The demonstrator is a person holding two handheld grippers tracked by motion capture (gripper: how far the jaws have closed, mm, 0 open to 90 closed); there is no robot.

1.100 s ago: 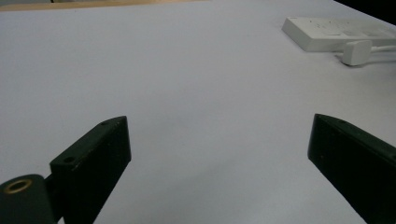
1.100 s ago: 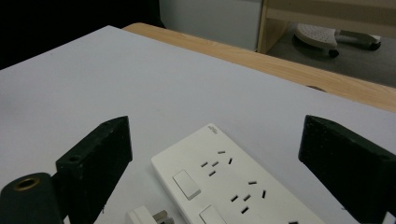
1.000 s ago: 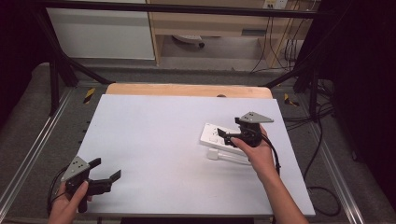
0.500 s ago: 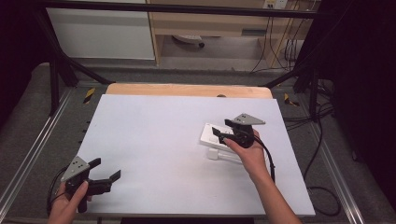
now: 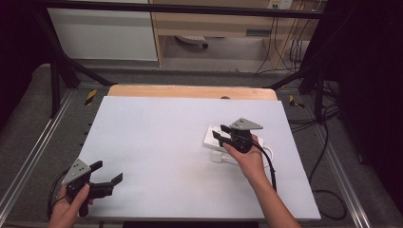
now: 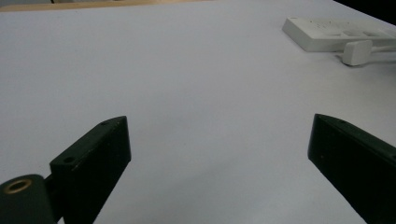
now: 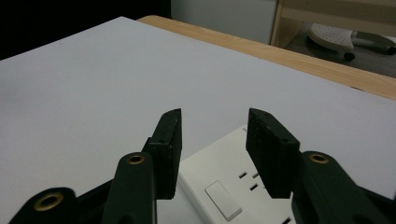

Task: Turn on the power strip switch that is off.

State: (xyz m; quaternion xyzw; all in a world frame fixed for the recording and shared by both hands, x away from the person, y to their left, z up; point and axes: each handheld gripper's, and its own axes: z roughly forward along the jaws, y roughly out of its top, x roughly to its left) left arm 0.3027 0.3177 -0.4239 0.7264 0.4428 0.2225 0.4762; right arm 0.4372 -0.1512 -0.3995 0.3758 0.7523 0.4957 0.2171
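A white power strip (image 5: 212,136) lies on the right half of the white table top (image 5: 157,142), with a white plug (image 5: 216,157) just in front of it. My right gripper (image 5: 219,132) hovers over the strip's left end. Its jaws have just been closing and stand half apart, with nothing between them. In the right gripper view the strip (image 7: 219,186) with its switch lies under the right gripper (image 7: 212,133). My left gripper (image 5: 107,171) rests wide open at the front left, far from the strip (image 6: 336,32) and plug (image 6: 357,51).
A bare wooden strip (image 5: 190,91) borders the table's far edge. A white cable (image 5: 269,151) runs from the plug toward the right. Black cables trail from both grippers. Metal frame rails (image 5: 33,156) flank the table.
My right gripper has shifted left and a little lower over the power strip, and its jaws have narrowed. The left gripper has stayed where it was.
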